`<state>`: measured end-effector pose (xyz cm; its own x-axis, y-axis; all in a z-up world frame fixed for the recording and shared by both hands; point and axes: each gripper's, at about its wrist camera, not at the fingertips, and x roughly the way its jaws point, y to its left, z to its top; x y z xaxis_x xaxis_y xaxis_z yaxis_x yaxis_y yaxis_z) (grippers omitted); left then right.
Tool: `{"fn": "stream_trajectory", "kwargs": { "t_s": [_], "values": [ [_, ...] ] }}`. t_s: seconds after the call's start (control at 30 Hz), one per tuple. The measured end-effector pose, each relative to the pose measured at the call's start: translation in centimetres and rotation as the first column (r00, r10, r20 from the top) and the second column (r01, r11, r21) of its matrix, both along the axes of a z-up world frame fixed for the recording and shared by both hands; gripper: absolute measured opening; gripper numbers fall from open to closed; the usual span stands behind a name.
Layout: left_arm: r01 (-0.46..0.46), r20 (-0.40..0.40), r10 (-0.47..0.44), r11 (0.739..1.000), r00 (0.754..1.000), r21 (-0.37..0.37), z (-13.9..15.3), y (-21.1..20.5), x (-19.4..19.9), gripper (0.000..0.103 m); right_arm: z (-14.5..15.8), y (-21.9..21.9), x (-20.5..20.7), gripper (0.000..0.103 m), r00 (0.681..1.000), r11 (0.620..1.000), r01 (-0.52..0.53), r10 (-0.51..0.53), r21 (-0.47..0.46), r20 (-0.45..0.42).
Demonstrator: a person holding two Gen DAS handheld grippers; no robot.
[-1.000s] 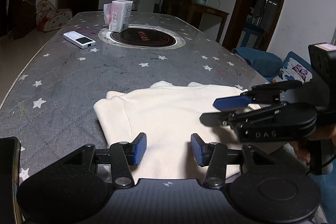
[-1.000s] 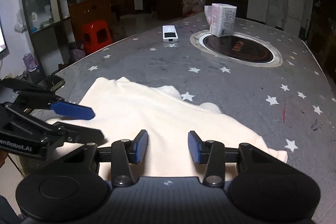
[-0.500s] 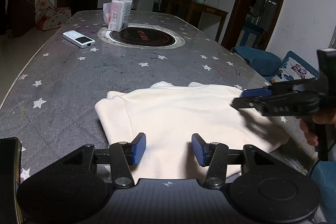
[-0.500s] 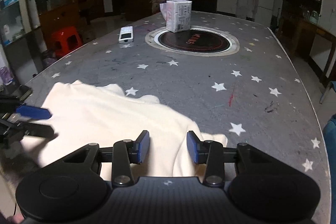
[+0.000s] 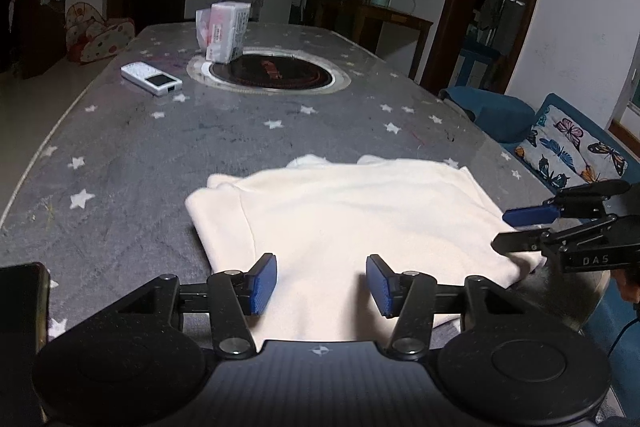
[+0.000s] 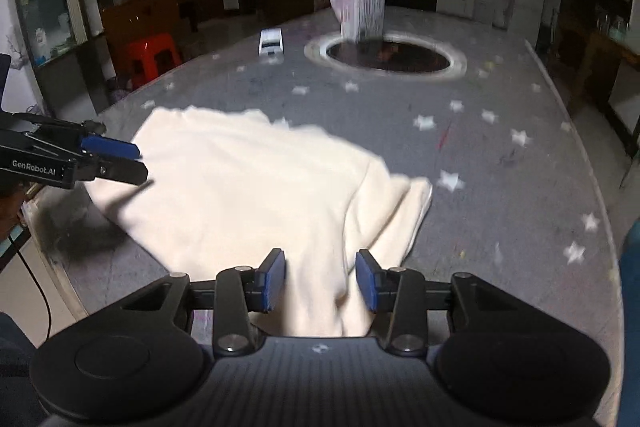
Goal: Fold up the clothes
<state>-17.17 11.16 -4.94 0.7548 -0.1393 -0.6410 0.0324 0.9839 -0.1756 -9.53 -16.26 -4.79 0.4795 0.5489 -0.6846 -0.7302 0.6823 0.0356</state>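
A cream garment (image 5: 360, 215) lies folded flat on the grey star-patterned table (image 5: 160, 155), near its front edge. It also shows in the right wrist view (image 6: 256, 187). My left gripper (image 5: 321, 284) is open and empty, just above the garment's near edge. My right gripper (image 6: 320, 280) is open, its jaws on either side of a raised fold of the garment's right end. The right gripper shows in the left wrist view (image 5: 520, 227) at the garment's right edge. The left gripper shows in the right wrist view (image 6: 116, 161) at the garment's left edge.
A white remote (image 5: 151, 78), a tissue pack (image 5: 224, 31) and a round inset hotplate (image 5: 272, 71) lie farther back on the table. A dark phone (image 5: 20, 307) lies at the near left. A blue sofa with a butterfly cushion (image 5: 572, 151) stands right of the table.
My right gripper has drawn back from over the garment to its right end. The left gripper has barely moved. The garment lies as before.
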Motion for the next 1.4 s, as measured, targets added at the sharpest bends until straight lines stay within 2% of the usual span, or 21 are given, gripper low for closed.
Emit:
{"fn": "stream_trajectory", "kwargs": {
  "t_s": [0.13, 0.3, 0.4, 0.5, 0.6, 0.73, 0.87, 0.97, 1.03, 1.13, 1.2, 1.3, 1.33, 1.4],
  "values": [
    [-0.012, -0.002, 0.012, 1.000, 1.000, -0.001, 0.0, 0.4, -0.1, 0.053, 1.0, 0.8, -0.8, 0.038, 0.998, 0.998, -0.057, 0.057, 0.019, 0.040],
    [-0.026, -0.004, 0.026, 1.000, 1.000, -0.005, 0.0, 0.9, -0.3, 0.054, -0.5, 2.3, -0.6, 0.038, 0.996, 0.996, -0.087, 0.087, -0.033, -0.005],
    [-0.031, 0.004, 0.031, 0.999, 1.000, -0.031, 0.4, 1.6, -0.8, 0.054, -0.1, 2.7, -0.8, 0.038, 0.995, 0.994, -0.098, 0.099, -0.048, 0.010],
    [-0.059, 0.009, 0.059, 0.998, 0.998, -0.025, 0.5, 2.3, -0.8, 0.054, 0.9, 4.0, -1.6, 0.038, 0.986, 0.985, -0.159, 0.162, -0.067, 0.038],
    [-0.097, -0.020, 0.096, 0.995, 0.995, -0.036, 0.1, 3.2, -0.4, 0.054, 1.4, 5.5, -2.4, 0.038, 0.971, 0.969, -0.229, 0.234, -0.088, 0.054],
    [-0.125, -0.019, 0.125, 0.991, 0.992, -0.048, 0.0, 4.1, -0.4, 0.054, 1.3, 8.9, -4.2, 0.038, 0.928, 0.926, -0.356, 0.366, -0.124, 0.068],
    [-0.159, -0.013, 0.158, 0.986, 0.987, -0.058, 0.3, 5.1, -0.3, 0.053, 1.0, 12.3, -6.4, 0.038, 0.869, 0.868, -0.470, 0.487, -0.161, 0.089],
    [-0.191, -0.019, 0.190, 0.977, 0.982, -0.098, 0.5, 6.3, -0.3, 0.053, 0.5, 14.5, -7.7, 0.038, 0.828, 0.829, -0.526, 0.550, -0.191, 0.106],
    [-0.211, -0.025, 0.210, 0.969, 0.977, -0.130, 0.6, 7.3, -0.3, 0.053, 0.1, 15.6, -8.2, 0.038, 0.813, 0.815, -0.540, 0.569, -0.211, 0.120],
    [-0.230, -0.041, 0.226, 0.957, 0.973, -0.177, 0.8, 8.4, -0.5, 0.056, -0.2, 16.6, -8.3, 0.038, 0.814, 0.816, -0.538, 0.568, -0.212, 0.121],
    [-0.238, -0.057, 0.232, 0.949, 0.971, -0.209, 0.9, 8.9, -0.5, 0.063, -0.5, 17.2, -8.6, 0.038, 0.812, 0.815, -0.536, 0.569, -0.222, 0.129],
    [-0.247, -0.081, 0.234, 0.934, 0.969, -0.257, 0.7, 9.5, -0.4, 0.067, -1.0, 17.7, -8.9, 0.036, 0.810, 0.815, -0.528, 0.568, -0.239, 0.146],
    [-0.245, -0.088, 0.230, 0.930, 0.969, -0.274, 0.6, 9.5, -0.4, 0.067, -1.1, 17.8, -8.9, 0.029, 0.812, 0.817, -0.522, 0.564, -0.243, 0.152],
    [-0.245, -0.098, 0.225, 0.922, 0.969, -0.301, 0.4, 9.5, -0.3, 0.071, -1.2, 17.8, -8.7, 0.019, 0.824, 0.832, -0.502, 0.543, -0.237, 0.160]
  ]
}}
